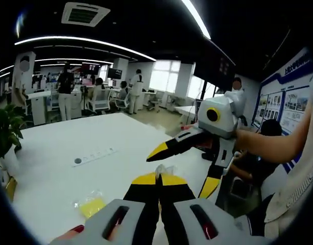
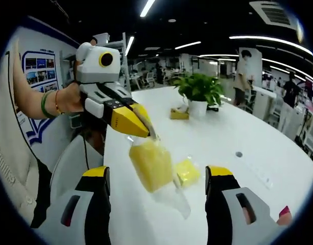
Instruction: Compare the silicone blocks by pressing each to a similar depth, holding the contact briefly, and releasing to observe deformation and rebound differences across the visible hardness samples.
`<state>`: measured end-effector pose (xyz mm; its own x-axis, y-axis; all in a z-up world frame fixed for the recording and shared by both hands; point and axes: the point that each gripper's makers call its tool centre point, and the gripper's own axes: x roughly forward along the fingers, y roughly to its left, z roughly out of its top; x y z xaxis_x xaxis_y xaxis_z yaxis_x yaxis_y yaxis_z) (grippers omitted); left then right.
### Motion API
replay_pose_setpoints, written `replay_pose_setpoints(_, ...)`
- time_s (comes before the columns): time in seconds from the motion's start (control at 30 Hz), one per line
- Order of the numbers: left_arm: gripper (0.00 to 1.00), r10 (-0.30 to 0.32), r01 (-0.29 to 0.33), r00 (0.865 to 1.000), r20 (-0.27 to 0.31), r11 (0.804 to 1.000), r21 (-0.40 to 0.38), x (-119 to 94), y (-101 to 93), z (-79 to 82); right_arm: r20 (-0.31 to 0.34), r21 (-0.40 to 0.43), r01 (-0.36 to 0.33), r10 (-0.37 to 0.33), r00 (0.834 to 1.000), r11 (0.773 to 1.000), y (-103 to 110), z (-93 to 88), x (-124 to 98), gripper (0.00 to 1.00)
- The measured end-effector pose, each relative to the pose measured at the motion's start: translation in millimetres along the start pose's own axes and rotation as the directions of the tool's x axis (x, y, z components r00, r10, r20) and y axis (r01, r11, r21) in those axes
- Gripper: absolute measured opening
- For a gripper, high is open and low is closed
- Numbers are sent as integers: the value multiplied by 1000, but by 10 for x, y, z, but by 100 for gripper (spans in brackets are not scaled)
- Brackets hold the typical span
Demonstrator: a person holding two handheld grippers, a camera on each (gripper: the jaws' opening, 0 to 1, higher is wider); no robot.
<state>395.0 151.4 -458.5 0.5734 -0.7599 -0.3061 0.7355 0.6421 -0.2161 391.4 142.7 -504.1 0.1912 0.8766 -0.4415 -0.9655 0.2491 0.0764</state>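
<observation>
Right gripper (image 2: 156,178), frame bottom, gapes empty. Left gripper (image 2: 141,125) pinches clear plastic bag holding yellow silicone block (image 2: 152,164), centre frame; thin grip, bag could slip onto white table (image 2: 207,138).

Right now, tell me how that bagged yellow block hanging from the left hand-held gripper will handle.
The bagged yellow block hangs tilted from the left hand-held gripper, pinched at the bag's top, so it will probably swing when moved. The clear bag trails loosely below it, likely floppy and slippery. The block keeps its shape hanging, so it seems fairly firm.
</observation>
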Motion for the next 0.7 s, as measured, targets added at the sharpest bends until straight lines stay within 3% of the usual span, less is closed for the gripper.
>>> replay_pose_setpoints(0.7,0,-46,47,998,-31,999,17,123,-45,29,-52,-14,-97,96,994,995,24,-92,328,58)
